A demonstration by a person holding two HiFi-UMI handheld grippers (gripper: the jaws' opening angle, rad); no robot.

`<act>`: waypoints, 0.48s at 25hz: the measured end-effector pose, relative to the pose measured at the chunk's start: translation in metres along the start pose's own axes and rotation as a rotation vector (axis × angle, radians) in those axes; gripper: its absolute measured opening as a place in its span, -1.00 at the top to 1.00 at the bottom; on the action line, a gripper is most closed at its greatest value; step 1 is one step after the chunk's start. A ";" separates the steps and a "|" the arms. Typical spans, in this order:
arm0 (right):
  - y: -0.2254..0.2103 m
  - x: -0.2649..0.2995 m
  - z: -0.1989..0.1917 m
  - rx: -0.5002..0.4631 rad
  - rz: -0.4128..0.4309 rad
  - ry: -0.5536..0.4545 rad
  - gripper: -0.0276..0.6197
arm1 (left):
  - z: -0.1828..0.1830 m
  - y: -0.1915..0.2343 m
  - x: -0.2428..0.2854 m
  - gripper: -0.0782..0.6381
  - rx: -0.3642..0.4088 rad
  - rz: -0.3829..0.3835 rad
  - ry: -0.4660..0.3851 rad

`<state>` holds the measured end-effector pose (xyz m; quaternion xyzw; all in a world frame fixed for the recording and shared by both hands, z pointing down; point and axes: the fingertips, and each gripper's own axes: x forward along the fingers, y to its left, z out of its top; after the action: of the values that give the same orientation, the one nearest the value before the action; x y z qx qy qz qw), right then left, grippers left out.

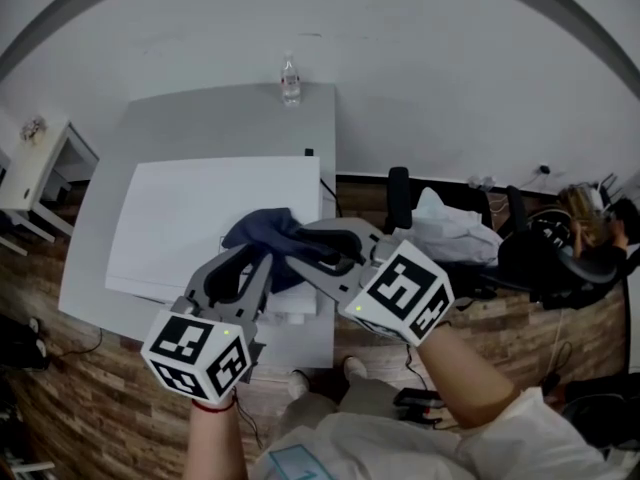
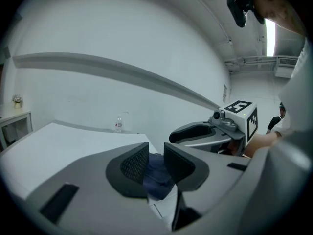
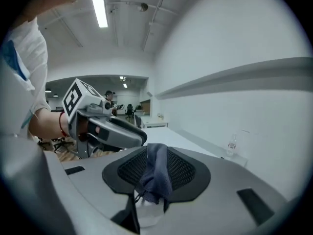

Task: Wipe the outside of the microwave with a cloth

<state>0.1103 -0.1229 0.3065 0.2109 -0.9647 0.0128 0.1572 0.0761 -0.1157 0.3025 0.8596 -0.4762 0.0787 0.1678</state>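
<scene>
**Both grippers clamped on the cloth**

Your left gripper (image 2: 155, 161) has its jaws drawn to a narrow gap, nipping the crumpled dark blue fabric cloth (image 1: 262, 230). Your right gripper (image 3: 156, 166) pinches a drooping fold of the same cloth between its mesh pads. The cloth is bunched over the top of the white box-shaped microwave (image 1: 190, 218), near its front right corner. The grey table (image 1: 200, 118) lies under the microwave. A clear plastic water bottle (image 1: 290, 80) stands upright behind the microwave.

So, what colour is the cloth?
The cloth is dark blue, clearest in the right gripper view.
</scene>
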 end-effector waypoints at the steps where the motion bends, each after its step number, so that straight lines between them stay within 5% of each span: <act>1: 0.002 -0.006 0.003 -0.002 0.003 -0.027 0.49 | 0.000 -0.005 0.000 0.52 0.002 -0.012 -0.010; 6: 0.007 -0.027 0.012 0.004 0.001 -0.106 0.68 | 0.006 -0.025 -0.002 0.52 -0.006 -0.057 -0.064; 12: 0.019 -0.037 0.007 0.009 0.050 -0.080 0.82 | 0.007 -0.050 0.001 0.55 0.028 -0.090 -0.073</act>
<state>0.1326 -0.0915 0.2892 0.1875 -0.9751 0.0125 0.1173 0.1187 -0.0951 0.2855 0.8847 -0.4416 0.0463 0.1417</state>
